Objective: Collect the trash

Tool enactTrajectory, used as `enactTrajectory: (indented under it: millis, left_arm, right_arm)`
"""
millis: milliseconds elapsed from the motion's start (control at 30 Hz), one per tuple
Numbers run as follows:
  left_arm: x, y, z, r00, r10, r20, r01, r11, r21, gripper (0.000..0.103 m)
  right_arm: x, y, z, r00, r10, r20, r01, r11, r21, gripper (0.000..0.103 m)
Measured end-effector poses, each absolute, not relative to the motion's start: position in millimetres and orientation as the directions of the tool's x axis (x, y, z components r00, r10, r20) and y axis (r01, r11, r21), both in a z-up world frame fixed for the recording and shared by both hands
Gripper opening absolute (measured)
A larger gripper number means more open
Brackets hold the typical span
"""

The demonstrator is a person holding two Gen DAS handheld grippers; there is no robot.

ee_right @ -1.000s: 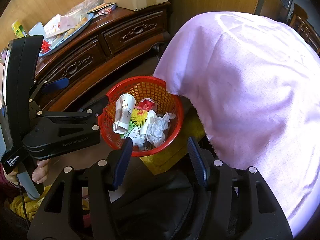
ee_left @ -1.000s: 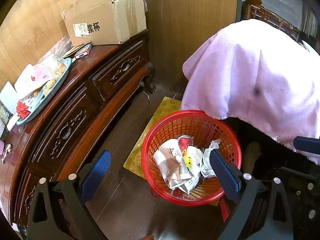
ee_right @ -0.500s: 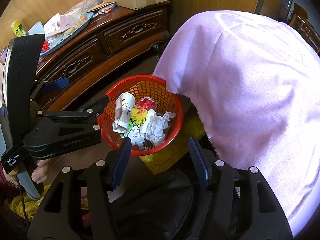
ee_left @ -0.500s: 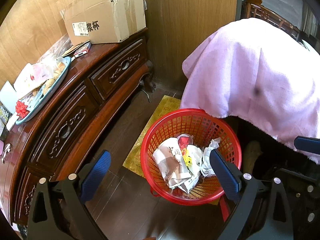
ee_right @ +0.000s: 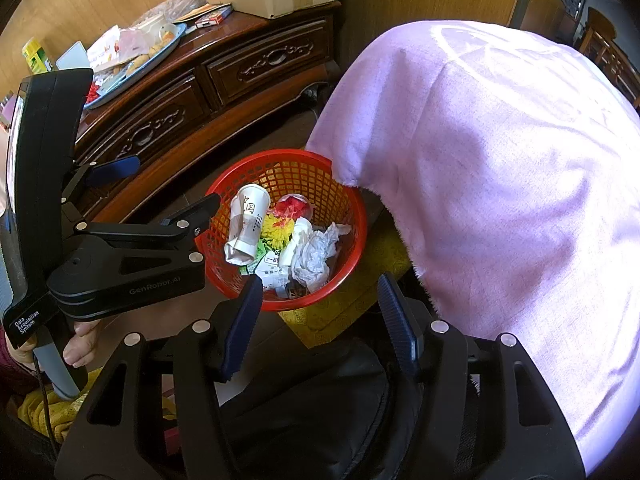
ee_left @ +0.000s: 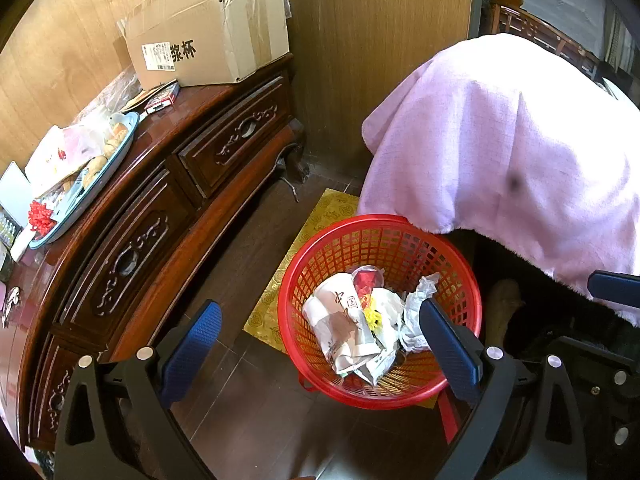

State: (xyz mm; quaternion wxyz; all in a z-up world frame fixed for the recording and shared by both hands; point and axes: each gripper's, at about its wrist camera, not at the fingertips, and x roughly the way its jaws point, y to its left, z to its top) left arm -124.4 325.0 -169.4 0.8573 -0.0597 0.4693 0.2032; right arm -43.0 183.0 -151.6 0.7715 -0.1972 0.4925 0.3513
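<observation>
Red basket (ee_left: 460,276) of crumpled trash (ee_left: 360,328)

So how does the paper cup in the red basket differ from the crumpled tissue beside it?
The paper cup keeps a squashed tube shape; the tissue is a shapeless wad. The cup carries printed characters; the tissue is plain white. The cup lies at the basket's dresser side, the tissue towards the pink cloth. Both are discarded white paper.

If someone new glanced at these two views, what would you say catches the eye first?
The bright red basket on the floor stands out first, holding a crushed paper cup and crumpled tissue. Beside it, partly over its rim, hangs a large lilac cloth. Along the wall stands a carved dark-wood cabinet, with a cardboard box and a tray of snacks on top.
</observation>
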Motion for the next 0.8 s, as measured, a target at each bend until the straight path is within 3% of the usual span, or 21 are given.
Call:
enactTrajectory:
  millis: [800]
  left_arm:
    - [-121.3,324.8,-171.8,0.468,0.279,-0.838,-0.390,0.917,0.088,0.097]
  right_arm:
    - [-43.2,183.1,-148.8,0.298,0.330,-0.896,-0.729,0.684,0.010,0.059]
